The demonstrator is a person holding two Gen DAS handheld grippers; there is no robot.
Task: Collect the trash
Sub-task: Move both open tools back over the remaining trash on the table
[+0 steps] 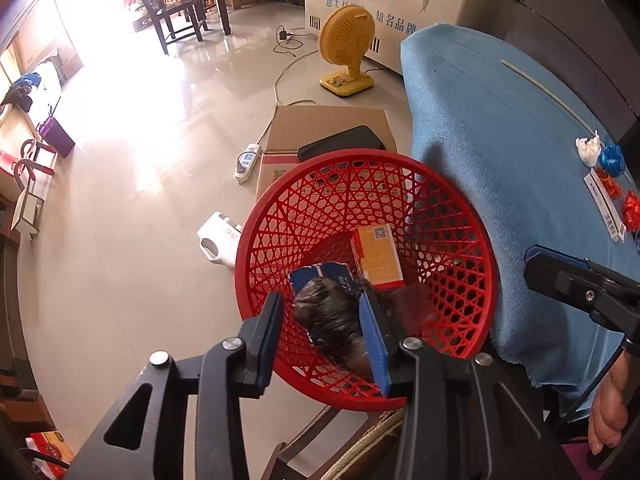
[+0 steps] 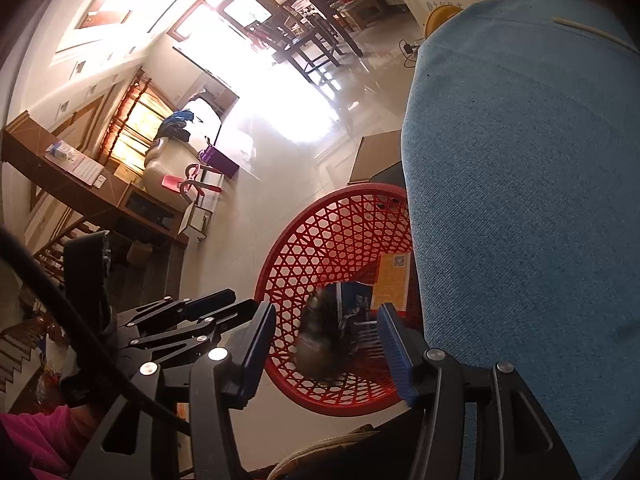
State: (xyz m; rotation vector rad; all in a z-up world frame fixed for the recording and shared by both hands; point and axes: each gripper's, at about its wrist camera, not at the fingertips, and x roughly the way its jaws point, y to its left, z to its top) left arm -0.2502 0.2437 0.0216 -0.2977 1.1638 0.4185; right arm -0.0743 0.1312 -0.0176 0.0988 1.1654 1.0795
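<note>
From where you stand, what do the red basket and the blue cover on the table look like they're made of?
The red basket looks like moulded plastic: a stiff open lattice with a smooth, slightly glossy rim. The blue cover looks like woven cloth, matte, with a visible weave and a frayed lower edge; which fibre it is I can't tell.

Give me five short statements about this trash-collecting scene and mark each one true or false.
1. The red basket stands on the floor beside the blue-covered table. True.
2. The basket is empty. False: an orange box and a blue carton lie inside.
3. A dark blurred clump shows between the left gripper fingers. True.
4. The yellow fan sits on the table. False: it stands on the floor.
5. Coloured scraps remain on the tablecloth. True.
</note>
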